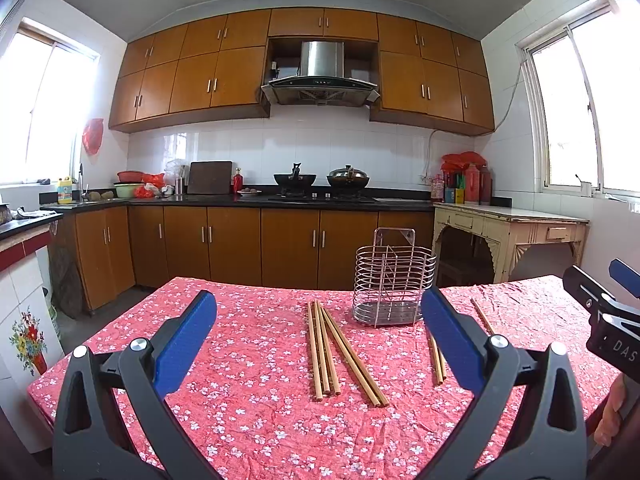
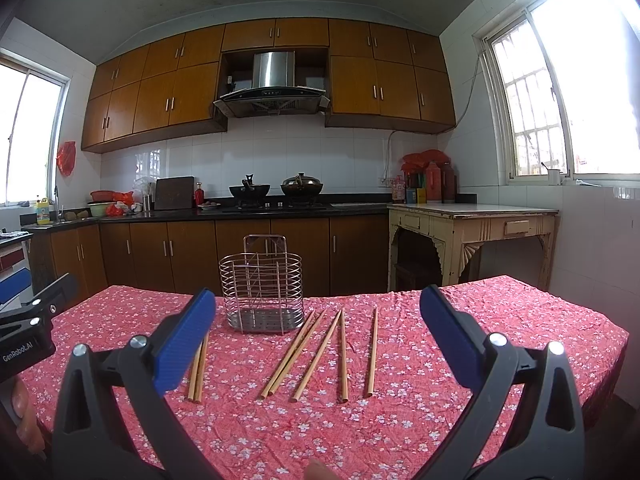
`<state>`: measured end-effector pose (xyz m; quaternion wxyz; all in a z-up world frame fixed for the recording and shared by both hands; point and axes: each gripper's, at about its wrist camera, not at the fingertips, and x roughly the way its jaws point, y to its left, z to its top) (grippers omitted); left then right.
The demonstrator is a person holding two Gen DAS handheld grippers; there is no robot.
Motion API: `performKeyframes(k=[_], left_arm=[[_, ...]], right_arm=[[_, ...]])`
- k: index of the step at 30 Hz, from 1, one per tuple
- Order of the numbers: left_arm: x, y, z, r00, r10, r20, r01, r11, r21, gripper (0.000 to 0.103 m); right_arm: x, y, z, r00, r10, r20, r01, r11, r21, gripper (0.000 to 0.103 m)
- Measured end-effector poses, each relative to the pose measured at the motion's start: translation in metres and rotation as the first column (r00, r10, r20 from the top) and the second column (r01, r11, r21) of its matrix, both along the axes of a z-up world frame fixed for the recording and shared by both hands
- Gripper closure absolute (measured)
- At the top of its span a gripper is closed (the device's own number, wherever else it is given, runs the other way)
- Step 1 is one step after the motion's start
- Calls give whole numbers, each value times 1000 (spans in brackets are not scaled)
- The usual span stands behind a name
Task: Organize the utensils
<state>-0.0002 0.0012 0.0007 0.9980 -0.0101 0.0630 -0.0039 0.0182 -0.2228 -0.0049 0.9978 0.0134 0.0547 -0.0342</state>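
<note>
Hovering above the near edge of the table [image 2: 540,320], we hold both tools empty: the left gripper [image 1: 318,340] and the right gripper [image 2: 318,340] each spread wide. Wooden chopsticks [image 2: 316,352] lie loose on the floral cloth (a few singles, some pairs), long axes running away from us toward the wire utensil holder [image 2: 262,292], which stands upright behind them. Most sticks sit squarely between the right fingers, so we judge that hand nearer; gripping across a shaft looks simplest.
</note>
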Motion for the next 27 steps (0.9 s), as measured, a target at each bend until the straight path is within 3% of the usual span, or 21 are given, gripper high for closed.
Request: performKeyframes(k=[27], left_arm=[[-1,0,0,1000,-3,-6,3,1000,3,2]], right_arm=[[-2,0,-3,1000,0,-4,0,1000,5,4]])
